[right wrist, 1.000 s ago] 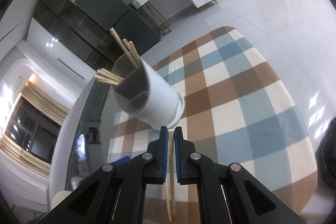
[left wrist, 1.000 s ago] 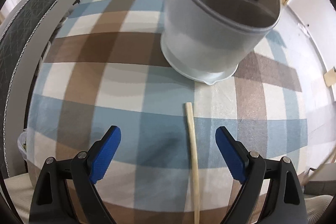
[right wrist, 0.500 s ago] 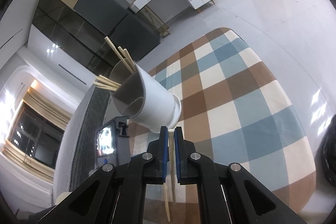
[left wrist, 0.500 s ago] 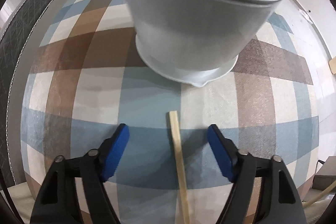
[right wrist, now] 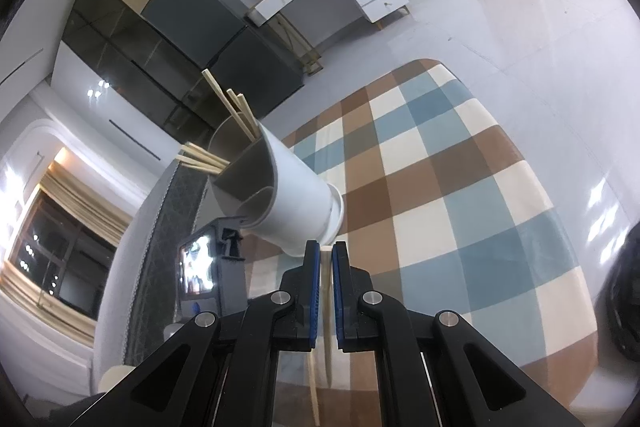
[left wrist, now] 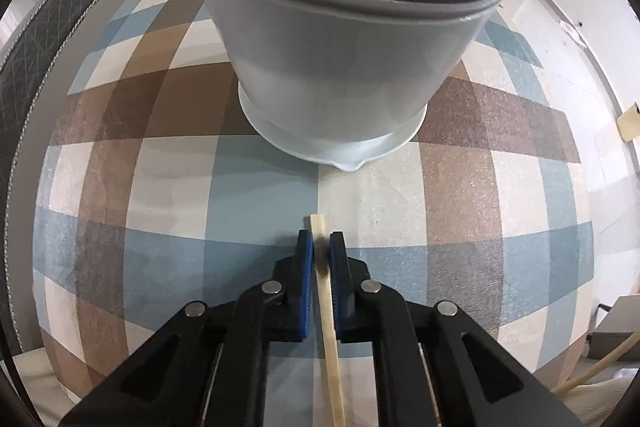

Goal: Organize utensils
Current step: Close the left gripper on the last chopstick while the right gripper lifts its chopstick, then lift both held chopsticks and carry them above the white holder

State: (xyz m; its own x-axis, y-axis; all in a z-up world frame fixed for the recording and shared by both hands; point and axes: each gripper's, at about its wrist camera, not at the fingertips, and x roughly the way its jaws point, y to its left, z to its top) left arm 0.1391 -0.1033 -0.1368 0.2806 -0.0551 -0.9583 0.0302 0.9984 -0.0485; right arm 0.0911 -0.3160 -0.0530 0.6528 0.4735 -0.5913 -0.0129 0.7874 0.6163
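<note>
**Checked cloth, grey holder, one chopstick in each grip**

Checked cloth (left wrist: pixel 168 163) in blue, brown and cream covers the table; on it stands the grey utensil holder (left wrist: pixel 344 67), chopsticks (right wrist: pixel 228 111) poking from its far compartments; my left gripper (left wrist: pixel 319 247) has just been closing and now pinches a wooden chopstick (left wrist: pixel 330 327) lying just short of the holder's base; my right gripper (right wrist: pixel 326 255) is pressed onto a second chopstick (right wrist: pixel 327 307).

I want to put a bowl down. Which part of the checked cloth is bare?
The checked cloth is bare right of the white holder, out to its far edge. It is crowded around the holder's base, where both grippers hold chopsticks.
</note>
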